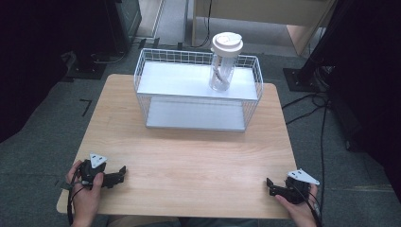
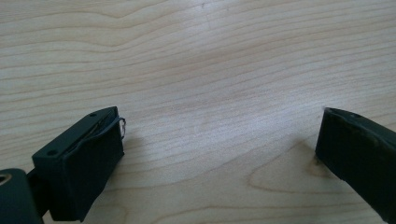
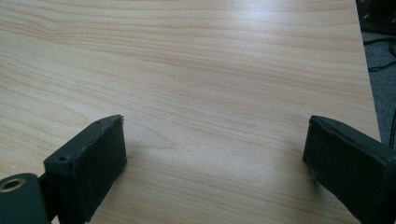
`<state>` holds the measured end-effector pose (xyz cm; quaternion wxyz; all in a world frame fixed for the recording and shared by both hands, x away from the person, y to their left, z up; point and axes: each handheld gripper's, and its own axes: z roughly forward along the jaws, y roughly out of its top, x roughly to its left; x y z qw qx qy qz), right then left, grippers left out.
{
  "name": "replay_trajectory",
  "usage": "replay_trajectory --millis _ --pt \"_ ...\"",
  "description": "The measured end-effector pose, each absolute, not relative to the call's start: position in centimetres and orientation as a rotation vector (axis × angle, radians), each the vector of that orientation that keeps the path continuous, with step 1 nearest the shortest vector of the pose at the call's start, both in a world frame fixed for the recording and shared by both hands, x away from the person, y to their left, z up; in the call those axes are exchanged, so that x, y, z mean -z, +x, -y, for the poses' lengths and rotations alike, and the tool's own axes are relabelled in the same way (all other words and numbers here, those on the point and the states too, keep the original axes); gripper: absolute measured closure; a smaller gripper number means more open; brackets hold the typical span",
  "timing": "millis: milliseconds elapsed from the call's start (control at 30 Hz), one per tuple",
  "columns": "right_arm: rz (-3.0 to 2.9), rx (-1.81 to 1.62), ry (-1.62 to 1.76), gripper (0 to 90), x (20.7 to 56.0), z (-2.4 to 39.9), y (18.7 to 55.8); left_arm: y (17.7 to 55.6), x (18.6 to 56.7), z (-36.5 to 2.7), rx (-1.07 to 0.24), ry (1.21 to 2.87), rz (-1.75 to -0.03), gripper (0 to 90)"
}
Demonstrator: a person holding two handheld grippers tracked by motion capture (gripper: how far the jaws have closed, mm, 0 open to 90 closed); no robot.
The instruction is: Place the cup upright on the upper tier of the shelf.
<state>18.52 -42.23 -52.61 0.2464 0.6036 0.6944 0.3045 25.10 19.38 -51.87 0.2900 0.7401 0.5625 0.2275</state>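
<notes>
A clear plastic jar with a white lid stands upright on the top shelf of a white wire rack at the far side of the wooden table. Something pale lies inside the jar; what it is I cannot tell. My left gripper rests at the table's near left corner, held by a hand. In the left gripper view its jaws stand wide apart over bare wood. My right gripper sits at the near right corner. In the right gripper view its jaws are also apart with nothing between them.
The rack has a lower shelf with nothing on it. Grey carpet surrounds the table. Black cables run across the floor at the right, and dark equipment stands at the back left and right.
</notes>
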Motion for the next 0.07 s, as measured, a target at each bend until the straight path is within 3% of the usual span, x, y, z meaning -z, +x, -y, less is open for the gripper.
replay_trajectory --millis 67 --pt "-1.894 -0.831 1.647 5.7 52.60 42.23 18.52 25.10 51.87 -19.38 -0.607 1.974 -1.501 1.2"
